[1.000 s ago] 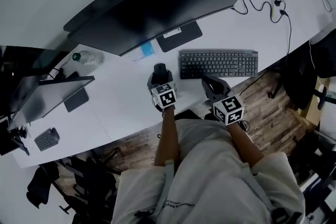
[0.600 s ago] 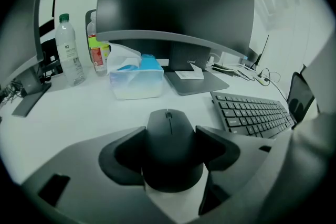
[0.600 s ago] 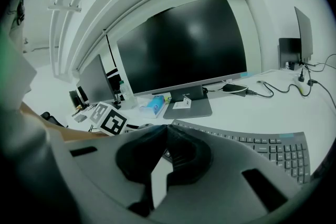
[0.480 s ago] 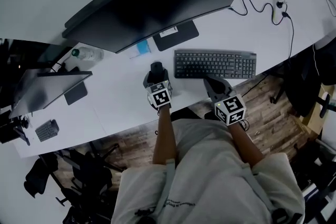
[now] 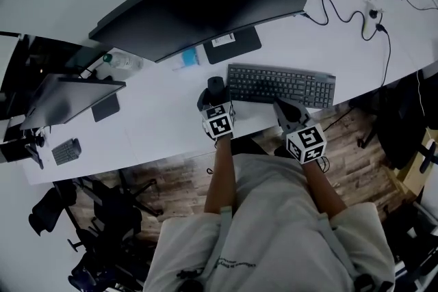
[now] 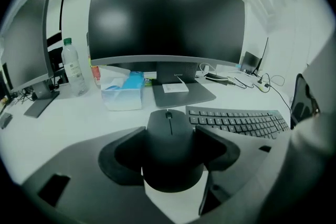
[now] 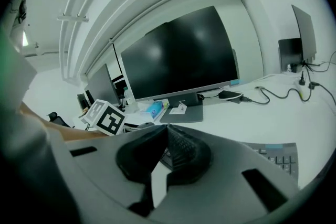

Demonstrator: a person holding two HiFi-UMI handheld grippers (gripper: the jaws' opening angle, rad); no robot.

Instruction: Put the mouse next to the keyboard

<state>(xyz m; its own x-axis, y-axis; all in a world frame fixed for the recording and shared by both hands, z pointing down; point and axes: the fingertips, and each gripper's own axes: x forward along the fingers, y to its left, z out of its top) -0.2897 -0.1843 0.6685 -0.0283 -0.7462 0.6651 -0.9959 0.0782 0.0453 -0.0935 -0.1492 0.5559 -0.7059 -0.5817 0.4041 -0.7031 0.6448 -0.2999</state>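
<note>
A black mouse (image 6: 169, 131) sits between the jaws of my left gripper (image 5: 215, 91), whose pads press on its two sides. In the head view the mouse (image 5: 216, 84) is just left of the left end of the black keyboard (image 5: 282, 85), with a narrow gap. The keyboard (image 6: 239, 122) runs off to the right in the left gripper view. My right gripper (image 5: 289, 111) is at the keyboard's front edge, towards its right half, jaws shut on nothing; its fingertips meet (image 7: 164, 136). Whether the mouse rests on the desk I cannot tell.
A wide curved monitor (image 5: 205, 0) stands behind the keyboard on a flat base (image 5: 233, 46). A tissue box (image 5: 189, 59) and a water bottle (image 5: 120, 63) are at the back left, a second screen (image 5: 65, 100) further left. Cables (image 5: 349, 10) lie at the back right. The desk's front edge (image 5: 171, 157) is close.
My left gripper has carried the mouse to the right, closing the gap to the keyboard's left end. The right gripper has stayed by the keyboard's front edge.
</note>
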